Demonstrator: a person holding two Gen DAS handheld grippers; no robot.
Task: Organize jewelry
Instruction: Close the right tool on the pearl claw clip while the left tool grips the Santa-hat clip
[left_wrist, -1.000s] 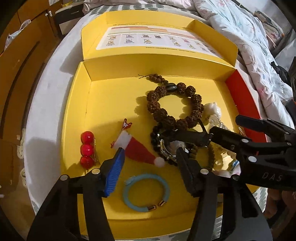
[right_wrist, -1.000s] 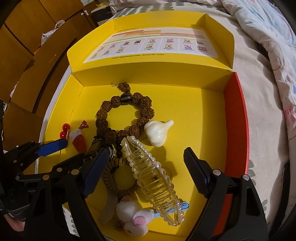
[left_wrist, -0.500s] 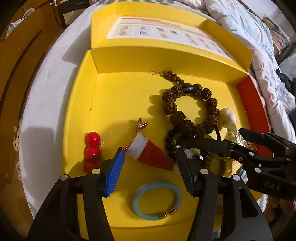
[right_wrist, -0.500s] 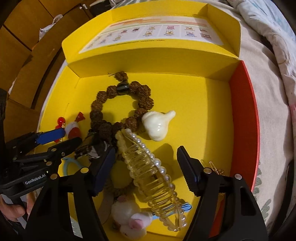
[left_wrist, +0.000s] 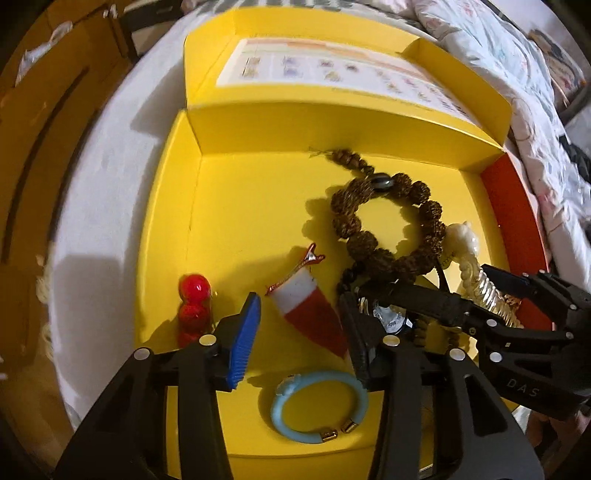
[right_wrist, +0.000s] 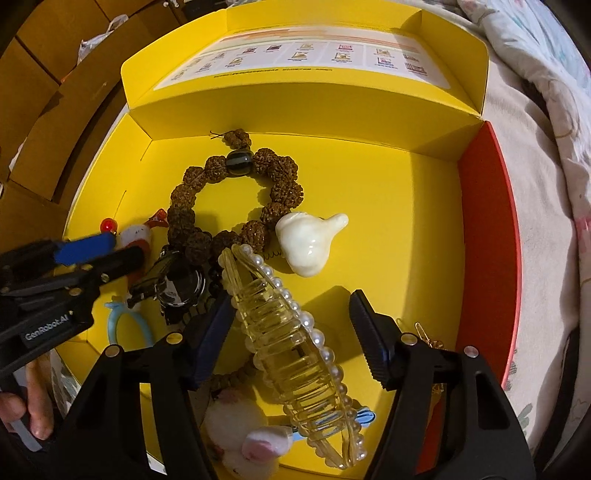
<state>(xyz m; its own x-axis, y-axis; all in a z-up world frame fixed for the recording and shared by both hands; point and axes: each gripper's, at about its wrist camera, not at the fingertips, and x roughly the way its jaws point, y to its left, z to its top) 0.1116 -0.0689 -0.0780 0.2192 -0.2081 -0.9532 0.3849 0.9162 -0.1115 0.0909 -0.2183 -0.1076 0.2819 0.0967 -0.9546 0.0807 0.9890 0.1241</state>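
Observation:
A yellow box (left_wrist: 221, 221) holds jewelry. My left gripper (left_wrist: 299, 332) is open, its jaws on either side of a red and white Santa-hat clip (left_wrist: 310, 310). A red bead clip (left_wrist: 194, 306) lies to its left and a light blue bracelet (left_wrist: 317, 410) below it. A brown bead bracelet (left_wrist: 388, 229) lies mid-box. My right gripper (right_wrist: 291, 328) is open over a clear pearl-edged hair claw (right_wrist: 291, 332). A white shell-like piece (right_wrist: 310, 240) and a wristwatch (right_wrist: 181, 284) lie near it.
The box lid (right_wrist: 306, 55) stands open at the back with a printed sheet. The right wall (right_wrist: 487, 240) is red. A fluffy white and pink ornament (right_wrist: 243, 439) lies at the front. Bedding (right_wrist: 535, 147) is on the right, wooden furniture (left_wrist: 37, 129) on the left.
Both grippers have moved forward and lower into the box. The left jaws now flank the Santa-hat clip; the right jaws straddle the hair claw. Both stay open.

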